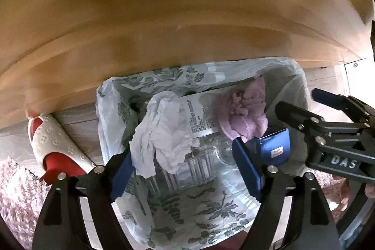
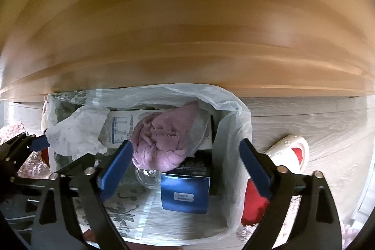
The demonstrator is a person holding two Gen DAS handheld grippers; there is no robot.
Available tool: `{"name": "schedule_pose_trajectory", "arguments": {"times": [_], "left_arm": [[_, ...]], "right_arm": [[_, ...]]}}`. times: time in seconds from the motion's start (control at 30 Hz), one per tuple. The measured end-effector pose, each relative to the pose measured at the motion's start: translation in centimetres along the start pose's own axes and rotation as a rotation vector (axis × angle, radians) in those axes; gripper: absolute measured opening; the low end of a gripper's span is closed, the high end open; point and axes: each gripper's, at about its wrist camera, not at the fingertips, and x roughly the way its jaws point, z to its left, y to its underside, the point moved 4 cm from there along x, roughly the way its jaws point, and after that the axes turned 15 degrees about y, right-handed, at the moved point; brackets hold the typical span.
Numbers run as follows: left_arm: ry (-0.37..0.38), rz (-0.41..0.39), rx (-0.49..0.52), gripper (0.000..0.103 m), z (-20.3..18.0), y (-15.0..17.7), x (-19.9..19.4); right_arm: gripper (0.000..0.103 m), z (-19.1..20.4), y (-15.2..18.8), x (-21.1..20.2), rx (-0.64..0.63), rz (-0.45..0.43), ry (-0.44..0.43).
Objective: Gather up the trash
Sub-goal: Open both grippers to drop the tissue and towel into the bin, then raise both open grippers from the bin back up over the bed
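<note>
Both grippers above the lined trash bin (image 1: 297, 95), pointing down into it. Left gripper (image 1: 182, 165) with jaws wide apart; crumpled white paper (image 1: 164, 128) hanging between them at centre of the left view, no pad visibly pressing on it. Right gripper (image 2: 185, 165) with jaws also wide apart, over the pink cloth (image 2: 161, 142) at centre of the right view, not pinching it.

Already inside the bin: a printed carton (image 2: 119, 130) behind, a clear glass piece (image 2: 147, 177) below the cloth, a blue box (image 2: 185, 191) at lower centre.

Handling, as judgement: paper very light and soft, easy to pinch at any fold. Cloth soft and limp, best taken at the bunched middle. Glass fragile and slippery, not to be squeezed hard. Blue box stiff, good to hold across 2 flat sides.

Outside the bin, a red and white slipper (image 1: 54, 144) on the floor at lower left of the left view.
</note>
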Motion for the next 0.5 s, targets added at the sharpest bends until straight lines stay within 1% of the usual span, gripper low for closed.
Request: {"name": "schedule_pose_trajectory", "arguments": {"times": [0.03,0.13,0.23,0.5], "left_arm": [[-0.005,0.0,-0.005,0.085,0.14,0.01,0.06],[-0.006,-0.016,-0.013,0.087,0.34,-0.05,-0.14],[-0.016,-0.024,-0.002,0.093,0.36,-0.1,-0.25],[-0.029,-0.023,0.015,0.095,0.01,0.05,-0.55]], "right_arm": [[0.093,-0.02,-0.01,-0.02,0.0,-0.001,0.003],[0.093,-0.07,-0.07,0.0,-0.004,-0.003,0.012],[0.093,-0.18,-0.14,-0.12,-0.001,-0.011,0.016],[0.093,-0.42,-0.05,-0.56,0.001,-0.022,0.016]]}}
